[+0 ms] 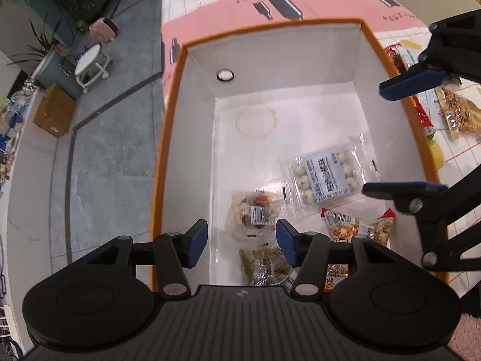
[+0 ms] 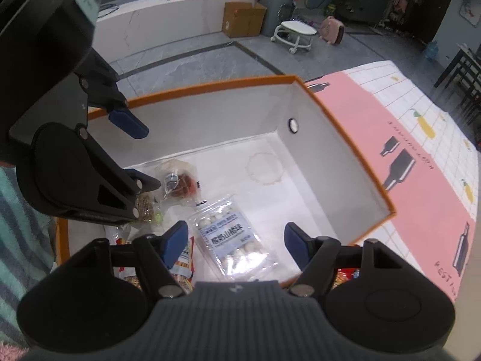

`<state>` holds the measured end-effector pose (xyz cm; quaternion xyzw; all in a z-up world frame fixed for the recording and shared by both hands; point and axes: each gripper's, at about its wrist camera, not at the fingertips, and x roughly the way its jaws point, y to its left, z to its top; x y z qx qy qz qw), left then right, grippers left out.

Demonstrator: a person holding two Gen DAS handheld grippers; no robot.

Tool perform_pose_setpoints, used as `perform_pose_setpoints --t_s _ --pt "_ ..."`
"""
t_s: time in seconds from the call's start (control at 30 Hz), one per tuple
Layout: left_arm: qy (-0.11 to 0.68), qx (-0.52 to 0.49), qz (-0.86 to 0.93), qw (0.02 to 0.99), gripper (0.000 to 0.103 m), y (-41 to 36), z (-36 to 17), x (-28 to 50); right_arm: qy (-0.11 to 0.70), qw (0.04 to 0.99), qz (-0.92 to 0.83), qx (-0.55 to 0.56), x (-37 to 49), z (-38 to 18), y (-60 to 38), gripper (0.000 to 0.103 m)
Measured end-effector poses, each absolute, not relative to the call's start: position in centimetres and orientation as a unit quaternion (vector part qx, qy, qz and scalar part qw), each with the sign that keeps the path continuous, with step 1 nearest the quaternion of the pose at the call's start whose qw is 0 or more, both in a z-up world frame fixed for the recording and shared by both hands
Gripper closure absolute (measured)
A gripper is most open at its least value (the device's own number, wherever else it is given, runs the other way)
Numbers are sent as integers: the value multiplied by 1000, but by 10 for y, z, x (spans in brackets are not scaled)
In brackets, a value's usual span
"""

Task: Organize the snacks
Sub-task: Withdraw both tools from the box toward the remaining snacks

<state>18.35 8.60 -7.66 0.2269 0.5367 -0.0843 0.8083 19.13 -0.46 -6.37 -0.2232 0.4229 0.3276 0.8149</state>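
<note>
A white box with an orange rim [image 1: 270,25] [image 2: 210,85] stands on the pink and white tablecloth [image 2: 405,120]. Inside lie a clear pack of white balls with a blue label [image 1: 326,177] [image 2: 234,234], a clear bag of mixed sweets [image 1: 252,210] [image 2: 177,180], a bag of brown and green pieces [image 1: 264,266] [image 2: 147,207] and a red-orange packet [image 1: 357,228] [image 2: 183,258]. My left gripper [image 1: 241,240] [image 2: 144,156] hangs open above the mixed sweets. Over the white-ball pack my right gripper [image 2: 236,243] [image 1: 375,138] is open too, its pads touching nothing.
More snack packets [image 1: 460,114] and a red wrapper [image 1: 393,54] lie on the cloth beside the box. Beyond the table are grey floor, a white stool [image 2: 296,31], a cardboard box [image 2: 243,19] and a grey bin [image 2: 275,3]. A striped teal cloth [image 2: 18,225] is at the left.
</note>
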Motion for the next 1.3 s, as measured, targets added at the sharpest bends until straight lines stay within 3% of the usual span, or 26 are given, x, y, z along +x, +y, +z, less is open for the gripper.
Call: perform_pose_setpoints --t_s 0.37,0.67,0.97,1.3 --pt "455 185 -85 867 41 48 -25 158 373 872 275 -159 165 -23 -69 34" --pt "400 145 -132 895 41 -9 -5 129 361 906 203 -91 131 -23 -140 34" --pt "414 57 -176 891 41 -46 -26 112 363 922 126 -49 97 -43 -199 34" --pt "424 57 -180 886 41 -73 -81 110 386 920 52 -43 91 -98 -233 34"
